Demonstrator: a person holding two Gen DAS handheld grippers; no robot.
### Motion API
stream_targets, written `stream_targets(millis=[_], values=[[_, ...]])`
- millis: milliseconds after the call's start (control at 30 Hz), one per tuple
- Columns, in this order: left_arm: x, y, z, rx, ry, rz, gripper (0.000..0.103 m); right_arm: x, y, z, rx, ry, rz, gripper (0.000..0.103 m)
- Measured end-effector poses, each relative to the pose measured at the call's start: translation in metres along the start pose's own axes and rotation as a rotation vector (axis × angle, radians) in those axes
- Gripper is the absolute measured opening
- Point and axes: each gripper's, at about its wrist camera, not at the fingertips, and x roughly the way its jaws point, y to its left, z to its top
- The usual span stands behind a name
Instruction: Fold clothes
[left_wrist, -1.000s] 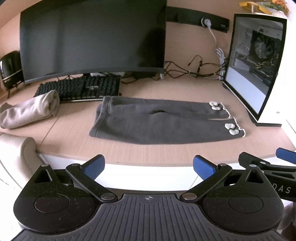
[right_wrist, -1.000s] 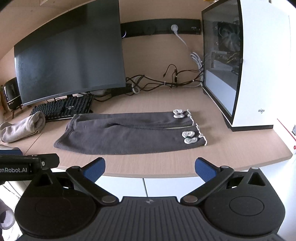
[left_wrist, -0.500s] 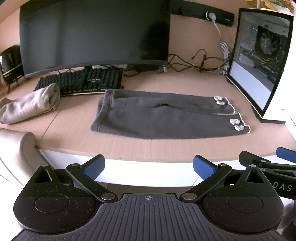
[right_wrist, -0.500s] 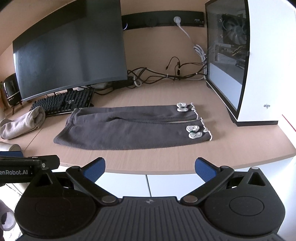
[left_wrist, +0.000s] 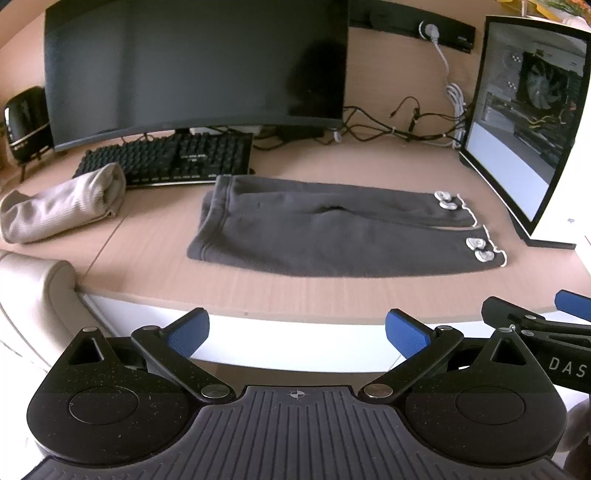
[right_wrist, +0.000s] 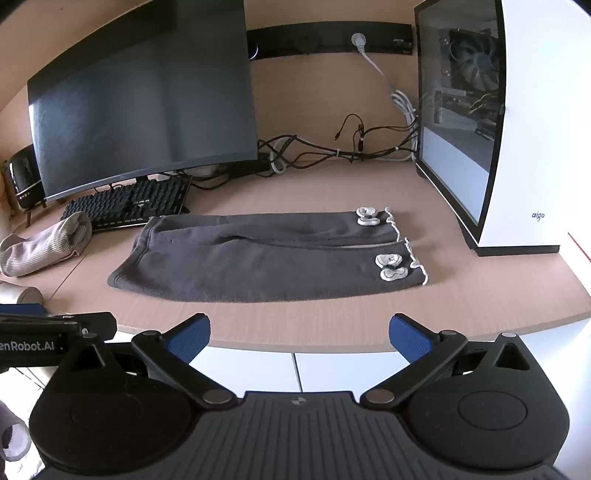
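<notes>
Desk (left_wrist: 325, 291) inventory, L to R:

- Small black device (left_wrist: 26, 123), far L edge, upright, behind the rest.
- Beige ribbed garment (left_wrist: 62, 208), rolled/bunched, lying just in front of keyboard's L end; whether they touch – can't tell.
- Black keyboard (left_wrist: 170, 158) under a dark curved monitor (left_wrist: 195, 66), screen off.
- Dark grey trousers (left_wrist: 332, 232) – task item. Laid flat mid-desk, lengthwise: waistband to the L just beside keyboard's front edge, two legs side by side running R. Each cuff has pale trim and small light bow-like decorations (right_wrist: 389, 266). Unfolded along its length.
- Cable tangle (right_wrist: 332, 151) at back, betw. monitor and PC.
- White PC tower (right_wrist: 517, 140) w/ glass side panel, far R, near the cuffs but apart.

Grippers, both short of the desk's front edge, well apart from trousers:
- Left gripper (left_wrist: 297, 330): blue pads spread wide, nothing betw. them.
- Right gripper (right_wrist: 299, 334): same – released, empty.
</notes>
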Motion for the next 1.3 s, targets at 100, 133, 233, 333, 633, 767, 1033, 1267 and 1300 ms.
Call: stream_targets(millis=[100, 133, 233, 333, 633, 767, 1033, 1267, 1300], values=[[0.0, -0.001, 0.001, 0.007, 0.0, -0.002, 0.103, 0.0, -0.001, 0.001, 0.006, -0.004, -0.009, 0.103], [0.0, -0.001, 0.001, 0.01, -0.001, -0.003, 0.103, 0.0, -0.002, 0.001, 0.009, -0.004, -0.01, 0.103], [0.001, -0.001, 0.001, 0.013, -0.001, -0.003, 0.103, 0.001, -0.002, 0.001, 0.013, -0.002, -0.012, 0.103], [0.0, 0.001, 0.001, 0.011, 0.0, -0.003, 0.103, 0.002, -0.001, 0.0, 0.011, 0.001, -0.009, 0.103], [0.0, 0.002, 0.001, 0.003, 0.002, 0.003, 0.103, 0.004, 0.001, 0.0, 0.003, 0.006, -0.005, 0.103], [-0.001, -0.002, 0.0, -0.005, 0.001, 0.008, 0.103, 0.005, 0.002, 0.0, 0.005, 0.007, -0.007, 0.103], [0.002, -0.001, 0.001, -0.004, 0.009, 0.005, 0.103, 0.008, 0.009, -0.002, 0.014, 0.01, -0.019, 0.103], [0.004, -0.001, 0.001, 0.001, 0.017, 0.004, 0.103, 0.01, 0.01, -0.002, 0.017, 0.014, -0.02, 0.103], [0.005, -0.001, 0.001, 0.001, 0.018, 0.004, 0.103, 0.011, 0.01, -0.002, 0.018, 0.015, -0.02, 0.103]])
